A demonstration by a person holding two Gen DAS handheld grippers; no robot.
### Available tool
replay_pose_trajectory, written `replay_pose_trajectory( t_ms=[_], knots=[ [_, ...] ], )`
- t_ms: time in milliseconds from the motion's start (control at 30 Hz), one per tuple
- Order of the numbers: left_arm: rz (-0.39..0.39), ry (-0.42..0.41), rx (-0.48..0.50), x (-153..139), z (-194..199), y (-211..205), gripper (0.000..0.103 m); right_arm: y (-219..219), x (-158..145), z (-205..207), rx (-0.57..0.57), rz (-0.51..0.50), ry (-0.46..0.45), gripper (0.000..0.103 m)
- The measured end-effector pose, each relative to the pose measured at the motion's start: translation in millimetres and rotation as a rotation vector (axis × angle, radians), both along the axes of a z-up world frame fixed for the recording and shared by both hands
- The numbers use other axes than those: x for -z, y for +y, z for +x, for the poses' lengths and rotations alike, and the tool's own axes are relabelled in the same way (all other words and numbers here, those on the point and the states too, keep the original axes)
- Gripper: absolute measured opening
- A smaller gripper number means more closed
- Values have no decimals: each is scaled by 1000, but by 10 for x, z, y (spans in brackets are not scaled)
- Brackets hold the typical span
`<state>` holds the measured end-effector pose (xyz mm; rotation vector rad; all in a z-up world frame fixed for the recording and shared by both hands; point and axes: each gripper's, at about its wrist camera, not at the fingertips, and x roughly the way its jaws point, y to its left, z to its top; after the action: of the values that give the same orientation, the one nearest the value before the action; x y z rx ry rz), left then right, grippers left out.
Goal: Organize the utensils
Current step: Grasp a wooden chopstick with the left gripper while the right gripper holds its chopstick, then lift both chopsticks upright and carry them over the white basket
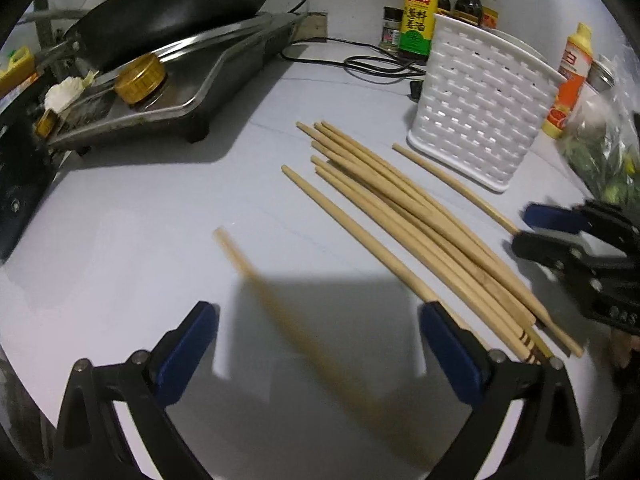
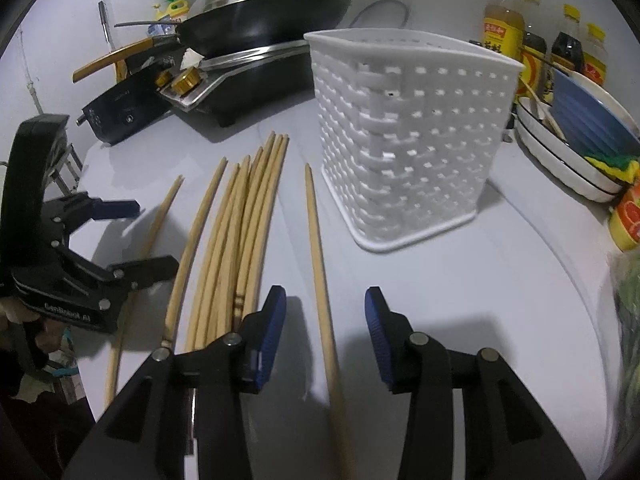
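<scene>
In the left wrist view, at the upper left of the frame, a stove [image 1: 168, 92] with a black pan [image 1: 172, 12] stands on the counter [image 1: 120, 208]. At the lower centre the left gripper [image 1: 318, 344] hangs over one single chopstick [image 1: 256, 276], which looks blurred and lies between its blue pads [image 1: 188, 352]. The jaws stand wide apart and hold nothing. To the right of it lies the pile of chopsticks [image 1: 404, 220], and at the upper right stands the white basket [image 1: 480, 112], where I think they must go. The basket seems still empty, as far as I can see.

In the right wrist view, the pile is at the centre left of the frame, and a second single chopstick [image 2: 320, 272] runs down the middle. The right gripper [image 2: 326, 336] is at the lower centre, its jaws partly open on both sides of this stick, but the pads do not press on it.

To do the step well, each hand should come lower, center the stick between the pads and close near the thick end, so that it does not roll away or swing. Both grippers point steeply down toward the counter, side by side.
</scene>
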<state>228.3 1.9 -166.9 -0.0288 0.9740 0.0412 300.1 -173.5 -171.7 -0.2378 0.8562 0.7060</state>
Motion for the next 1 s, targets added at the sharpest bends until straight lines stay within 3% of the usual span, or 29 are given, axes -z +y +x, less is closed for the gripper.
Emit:
replay_pose_trajectory(
  t_ms=[133,267,400,500,600,767,1000],
  knots=[
    [-2,-18,25,-46,-46,-30,76,104,-3,88,-3,-23,-15,37],
    [-10,-48,13,-67,-168,5,52,204,-3,102,-22,-68,-44,6],
    [-22,-79,-18,-75,-296,85,26,264,-10,81,-37,-80,-38,5],
    [-41,-83,-20,-75,-333,117,13,250,-45,27,-52,-68,-33,5],
    [-102,-80,-8,-74,-351,141,7,239,-168,-35,-55,-25,-38,5],
    [-178,-86,-1,-66,-363,137,6,188,-379,-116,-56,37,-56,5],
    [-175,-139,16,-214,-371,107,6,9,-710,-164,-34,133,-86,5]
  ],
)
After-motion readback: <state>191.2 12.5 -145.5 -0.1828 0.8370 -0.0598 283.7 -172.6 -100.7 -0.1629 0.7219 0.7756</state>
